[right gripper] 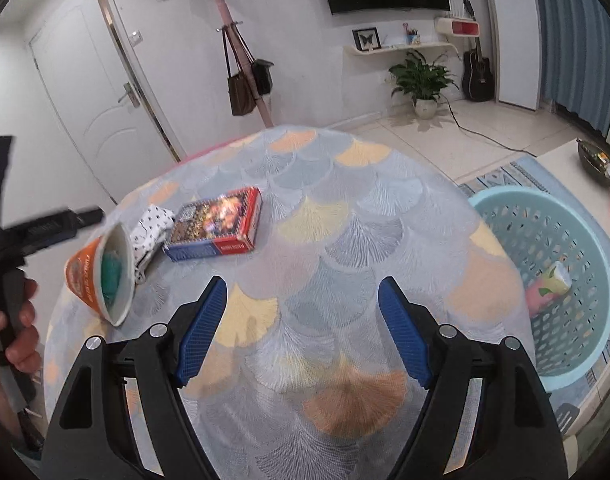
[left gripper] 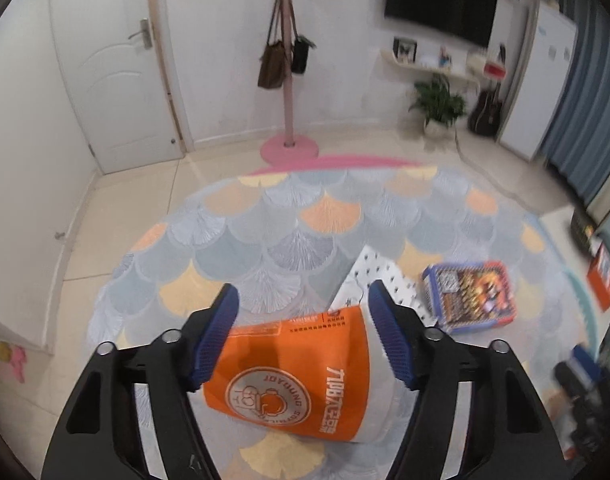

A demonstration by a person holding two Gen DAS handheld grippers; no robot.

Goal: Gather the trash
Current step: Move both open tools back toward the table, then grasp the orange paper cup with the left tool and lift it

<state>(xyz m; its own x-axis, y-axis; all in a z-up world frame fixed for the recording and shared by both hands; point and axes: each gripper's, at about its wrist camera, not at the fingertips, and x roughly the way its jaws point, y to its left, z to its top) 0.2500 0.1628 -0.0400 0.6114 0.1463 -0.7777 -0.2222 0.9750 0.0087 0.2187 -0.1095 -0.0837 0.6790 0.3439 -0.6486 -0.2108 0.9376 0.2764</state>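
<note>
A round table (right gripper: 345, 216) with a fan-patterned cloth stands in the middle of the room. An orange paper cup (left gripper: 297, 376) lies on its side near the table's edge, with something green tucked inside its open mouth. The left gripper (left gripper: 303, 336) reaches over the cup with one blue pad on each side of it; the left pad looks to be at the cup's wall, the right pad sits close to the white rim, but I cannot tell whether they are pressing on it. From the other side, a person's hand (right gripper: 21, 332) shows wrapped around that gripper's black handle.

Just beyond the cup lies a crumpled white wrapper with dark dots (right gripper: 151, 222), touching the cup's rim, and next to that a flat red and blue box (right gripper: 217, 228) with a busy picture on top.

The right gripper (right gripper: 303, 328) hovers over a bare part of the cloth, its jaws spread apart with nothing between them.

Beside the table, on a patterned rug, sits a pale green laundry-style basket (right gripper: 501, 204) with a small pink and yellow carton (right gripper: 549, 284) lying in the bottom
</note>
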